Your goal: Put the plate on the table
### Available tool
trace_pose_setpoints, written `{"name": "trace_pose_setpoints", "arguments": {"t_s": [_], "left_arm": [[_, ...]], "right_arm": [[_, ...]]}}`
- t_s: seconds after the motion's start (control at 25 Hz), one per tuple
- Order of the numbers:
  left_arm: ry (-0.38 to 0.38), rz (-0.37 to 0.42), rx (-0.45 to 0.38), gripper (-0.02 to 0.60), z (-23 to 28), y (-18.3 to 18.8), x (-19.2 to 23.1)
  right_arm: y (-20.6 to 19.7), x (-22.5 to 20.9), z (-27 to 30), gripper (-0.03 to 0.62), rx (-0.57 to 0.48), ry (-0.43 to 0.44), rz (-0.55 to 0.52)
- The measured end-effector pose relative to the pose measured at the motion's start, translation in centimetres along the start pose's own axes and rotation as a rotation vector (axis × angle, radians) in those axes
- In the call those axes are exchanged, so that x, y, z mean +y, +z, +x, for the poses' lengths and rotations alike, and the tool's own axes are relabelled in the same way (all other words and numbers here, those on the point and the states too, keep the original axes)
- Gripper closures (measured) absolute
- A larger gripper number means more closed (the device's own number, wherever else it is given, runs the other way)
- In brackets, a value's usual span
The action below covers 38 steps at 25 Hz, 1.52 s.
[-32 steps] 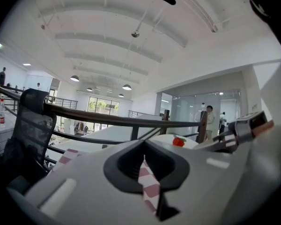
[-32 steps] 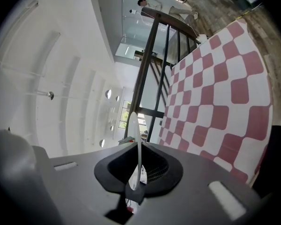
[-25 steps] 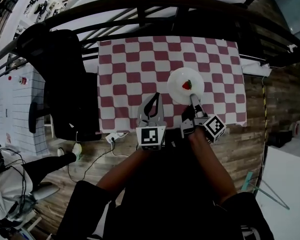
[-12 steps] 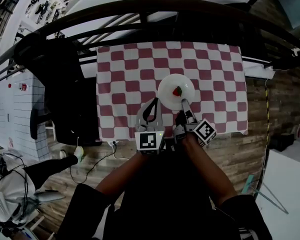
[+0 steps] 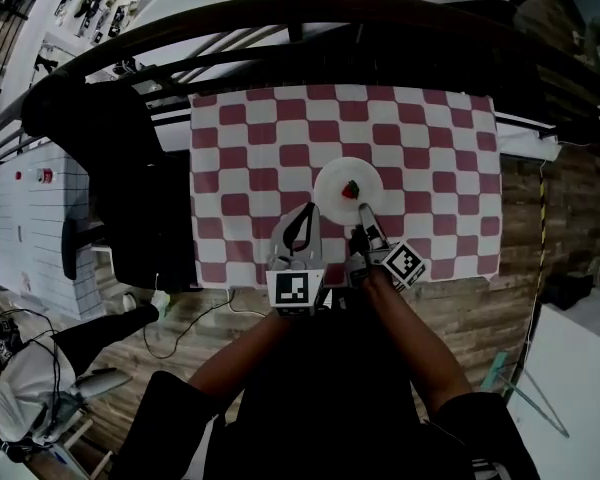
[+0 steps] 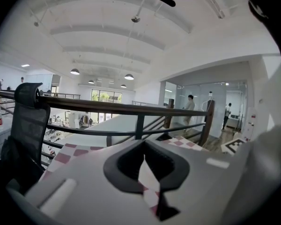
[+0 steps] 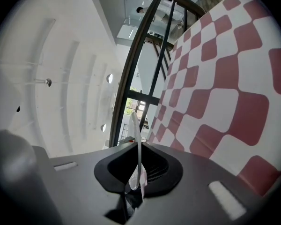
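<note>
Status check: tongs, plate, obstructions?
Right tongs shut on plate rim. Left tongs shut, empty. Plate carries strawberry, over checkered table; touchdown unclear. No obstruction seen.

- Left grey two-jaw gripper (image 5: 307, 213), near side, jaws together, empty.
- Right grey two-jaw gripper (image 5: 361, 211) beside it, clamped on white round plate (image 5: 332, 181) rim.

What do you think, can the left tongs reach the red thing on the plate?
Probably yes. The left tongs sit shut and empty beside the plate, with nothing between them and the red thing. The right tongs pinch the rim farther right.
</note>
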<state>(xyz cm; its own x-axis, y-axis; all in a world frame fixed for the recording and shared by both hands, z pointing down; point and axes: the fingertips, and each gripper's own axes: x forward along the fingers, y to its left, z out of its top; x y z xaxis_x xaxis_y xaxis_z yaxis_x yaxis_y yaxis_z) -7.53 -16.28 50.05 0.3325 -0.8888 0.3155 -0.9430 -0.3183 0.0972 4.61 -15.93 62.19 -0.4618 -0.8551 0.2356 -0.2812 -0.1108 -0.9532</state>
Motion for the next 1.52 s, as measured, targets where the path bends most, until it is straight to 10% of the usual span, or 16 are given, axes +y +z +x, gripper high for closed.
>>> {"name": "trace_pose_setpoints", "arguments": {"t_s": [1.52], "left_arm": [[-0.045, 0.083, 0.132, 0.572, 6.8, -3.3, -3.4]], "right_arm": [[1.8, -13.6, 4.1, 0.576, 0.170, -0.157, 0.055]]}}
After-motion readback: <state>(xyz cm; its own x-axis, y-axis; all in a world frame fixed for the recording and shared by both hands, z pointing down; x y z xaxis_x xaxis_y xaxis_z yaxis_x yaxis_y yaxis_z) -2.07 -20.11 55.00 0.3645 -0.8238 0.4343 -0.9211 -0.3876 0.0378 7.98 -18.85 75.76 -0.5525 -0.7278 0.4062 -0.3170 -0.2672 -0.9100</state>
